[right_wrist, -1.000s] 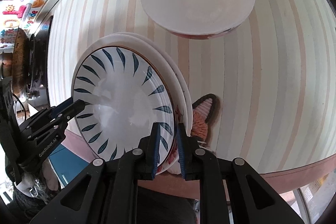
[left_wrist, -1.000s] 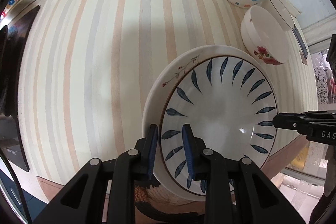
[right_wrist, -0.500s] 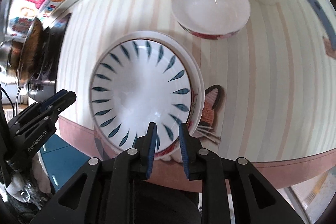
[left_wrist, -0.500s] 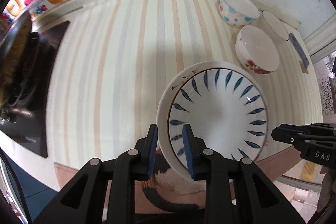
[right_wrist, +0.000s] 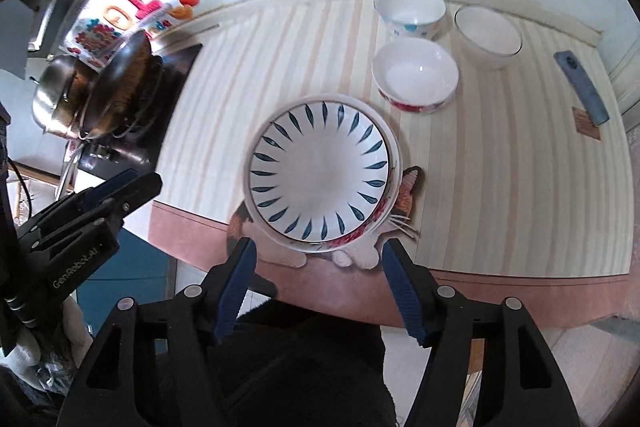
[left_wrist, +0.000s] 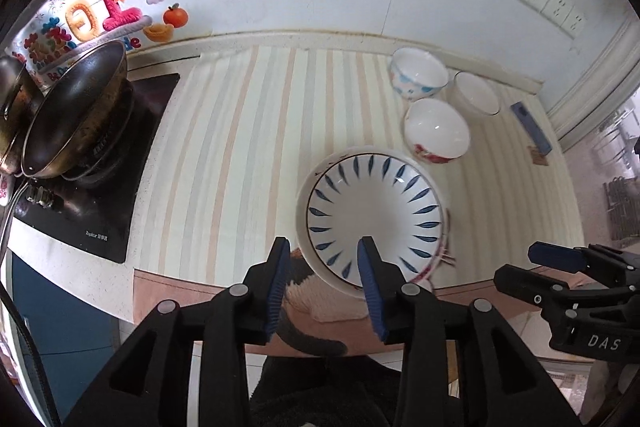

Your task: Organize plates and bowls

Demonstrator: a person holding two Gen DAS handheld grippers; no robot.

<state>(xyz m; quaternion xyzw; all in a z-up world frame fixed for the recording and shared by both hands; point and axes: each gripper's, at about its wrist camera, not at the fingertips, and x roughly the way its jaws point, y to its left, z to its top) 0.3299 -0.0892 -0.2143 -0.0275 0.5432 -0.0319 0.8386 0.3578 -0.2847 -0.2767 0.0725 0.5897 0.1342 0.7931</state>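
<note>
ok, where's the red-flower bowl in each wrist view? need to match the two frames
Left wrist: red-flower bowl sits right of centre, just up-right of the blue-leaf plate.
Right wrist: red-flower bowl sits upper right of centre, again up-right of the blue-leaf plate.
Shared landmark: the blue-patterned bowl behind it, near the wall.

A stack of plates (right_wrist: 320,175) sits at the bench's (right_wrist: 500,187) near edge. Behind it to the right stand three bowls (right_wrist: 416,75), close together. A stove (left_wrist: 92,179) with a wok (left_wrist: 76,115) lies far left.
</note>
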